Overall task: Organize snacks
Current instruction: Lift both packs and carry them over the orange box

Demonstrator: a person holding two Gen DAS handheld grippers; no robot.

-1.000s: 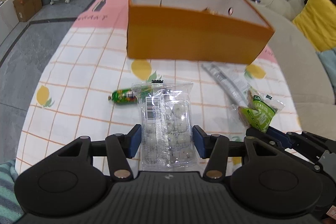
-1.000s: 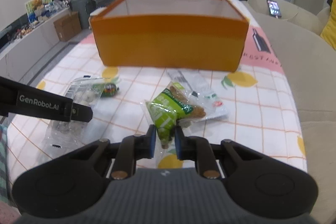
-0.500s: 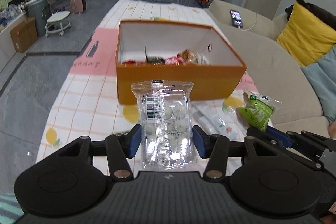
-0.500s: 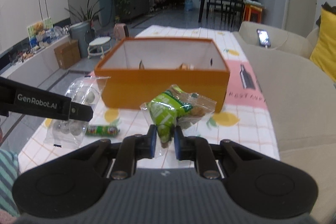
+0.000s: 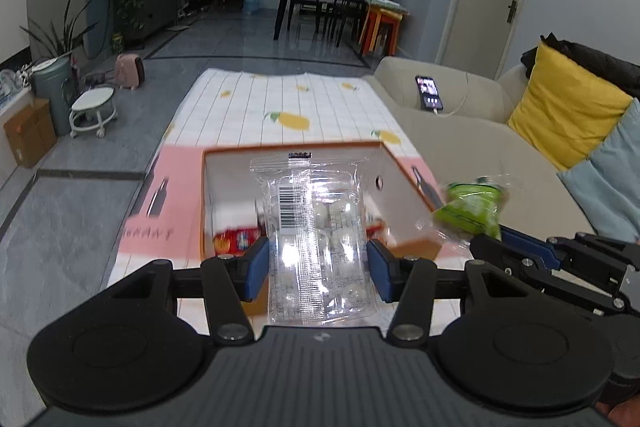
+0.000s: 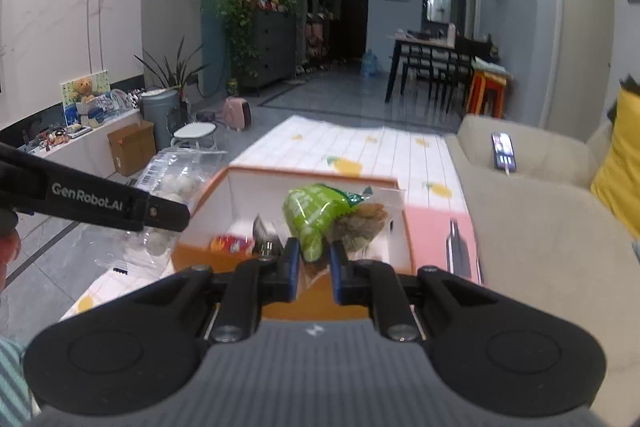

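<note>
Both packets are now riding higher than before, above the orange box (image 5: 404,183) instead of low before it. The left gripper (image 5: 316,267), fingers half-spread, is clamping the clear packet (image 5: 320,239). The right gripper (image 6: 314,261), fingers nearly together and closing, is pinching the green packet (image 6: 316,211). Both are hanging over the box, seemingly for dropping in.

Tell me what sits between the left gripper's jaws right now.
A clear packet of white round sweets, clamped by the left gripper; the left wrist view shows it in front of the orange box.
</note>
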